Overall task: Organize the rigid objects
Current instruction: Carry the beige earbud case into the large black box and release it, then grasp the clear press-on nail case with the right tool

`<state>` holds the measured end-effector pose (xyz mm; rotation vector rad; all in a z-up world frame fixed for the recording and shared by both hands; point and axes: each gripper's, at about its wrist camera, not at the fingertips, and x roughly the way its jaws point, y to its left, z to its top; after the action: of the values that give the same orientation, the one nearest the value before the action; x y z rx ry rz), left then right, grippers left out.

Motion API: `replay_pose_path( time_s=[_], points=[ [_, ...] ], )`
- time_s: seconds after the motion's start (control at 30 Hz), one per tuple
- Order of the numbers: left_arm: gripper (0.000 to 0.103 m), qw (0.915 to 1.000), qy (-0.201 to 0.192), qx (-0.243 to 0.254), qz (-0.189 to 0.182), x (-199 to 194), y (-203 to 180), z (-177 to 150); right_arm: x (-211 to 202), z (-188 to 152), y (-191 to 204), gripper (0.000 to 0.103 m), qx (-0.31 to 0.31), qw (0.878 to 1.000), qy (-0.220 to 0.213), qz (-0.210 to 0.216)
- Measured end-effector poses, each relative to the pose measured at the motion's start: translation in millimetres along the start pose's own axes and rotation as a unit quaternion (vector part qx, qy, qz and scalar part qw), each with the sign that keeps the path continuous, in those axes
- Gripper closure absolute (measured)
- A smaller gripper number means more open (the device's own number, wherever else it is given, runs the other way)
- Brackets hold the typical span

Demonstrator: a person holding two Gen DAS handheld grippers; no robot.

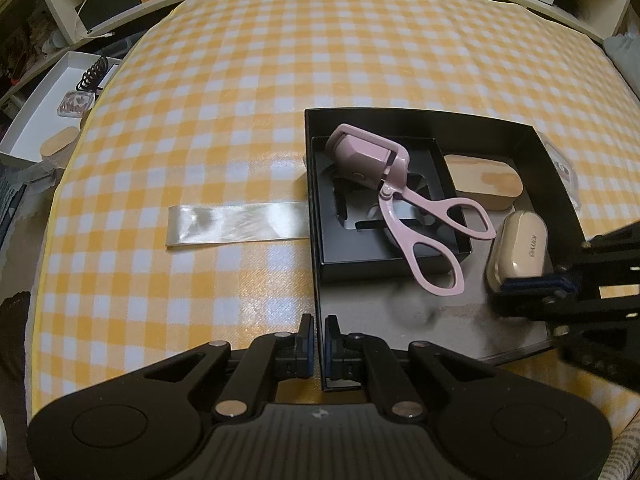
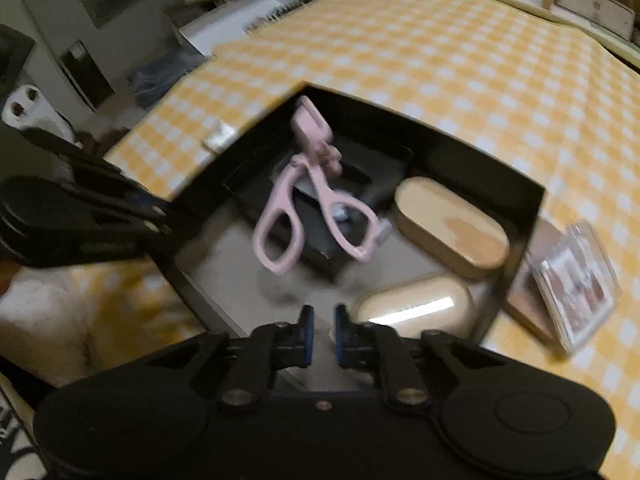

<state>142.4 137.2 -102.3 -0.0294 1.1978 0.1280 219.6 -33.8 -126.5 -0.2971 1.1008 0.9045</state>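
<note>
A black open box (image 1: 536,148) (image 2: 532,204) sits on the yellow checked table. Inside, a pink eyelash curler (image 1: 404,200) (image 2: 316,192) lies across a smaller black insert box (image 1: 360,256). A wooden oval case (image 1: 488,182) (image 2: 452,226) and a cream oval case (image 1: 520,250) (image 2: 416,300) lie beside it. My left gripper (image 1: 319,336) is shut on the box's left wall near its front corner. My right gripper (image 2: 321,328) is nearly closed and holds nothing, just above the box floor beside the cream case; it shows in the left wrist view (image 1: 536,284).
A clear plastic strip (image 1: 236,224) lies on the table left of the box. A clear packet of small items (image 2: 576,284) lies right of the box. A white tray (image 1: 44,116) with a black coil sits off the table's left edge. Shelves line the back.
</note>
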Motion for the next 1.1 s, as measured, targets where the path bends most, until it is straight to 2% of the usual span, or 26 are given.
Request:
replay_pose_path(
  time_s=[0.13,0.27,0.47,0.5,0.6,0.67,0.77,0.8,0.83,1.0,1.1],
  points=[
    [0.097,1.0000,0.000,0.000,-0.001,-0.4,0.3,0.3,-8.3,-5.6,-10.7,0.099,0.022,0.999,0.022,-0.022],
    [0.097,1.0000,0.000,-0.002,-0.003,-0.2,2.2,0.6,-19.0,-8.5,-15.9,0.100,0.034,0.999,0.016,-0.030],
    [0.098,1.0000,0.000,-0.001,-0.004,0.9,3.3,-2.2,-34.2,-8.9,-20.6,0.092,0.044,0.999,-0.006,-0.024],
    [0.098,1.0000,0.000,-0.002,-0.004,0.5,3.3,-2.0,-37.1,-9.5,-21.2,0.089,0.048,0.999,-0.011,-0.020],
    [0.098,1.0000,-0.001,-0.001,-0.004,1.4,3.8,-2.6,-46.2,-9.1,-20.6,0.070,0.053,0.998,-0.028,-0.010],
    [0.098,1.0000,-0.001,-0.001,-0.003,1.3,3.8,-2.7,-54.1,-8.9,-19.9,0.064,0.053,0.998,-0.041,-0.007],
    [0.098,1.0000,-0.001,-0.001,-0.003,1.3,3.6,-2.7,-65.6,-8.1,-18.6,0.045,0.056,0.996,-0.064,0.003],
    [0.098,1.0000,-0.001,-0.001,-0.003,1.4,3.7,-2.9,-69.8,-7.9,-18.6,0.035,0.057,0.996,-0.072,0.006],
    [0.098,1.0000,-0.001,-0.001,-0.003,1.3,3.7,-2.8,-75.0,-7.6,-19.1,0.026,0.058,0.995,-0.083,0.008],
    [0.098,1.0000,-0.001,-0.001,-0.003,1.2,3.4,-3.0,-99.3,-8.1,-26.3,0.000,0.074,0.985,-0.156,0.003],
    [0.098,1.0000,-0.002,-0.001,-0.003,1.1,3.3,-3.1,-109.1,-9.8,-38.4,0.000,0.100,0.976,-0.191,-0.015]
  ],
)
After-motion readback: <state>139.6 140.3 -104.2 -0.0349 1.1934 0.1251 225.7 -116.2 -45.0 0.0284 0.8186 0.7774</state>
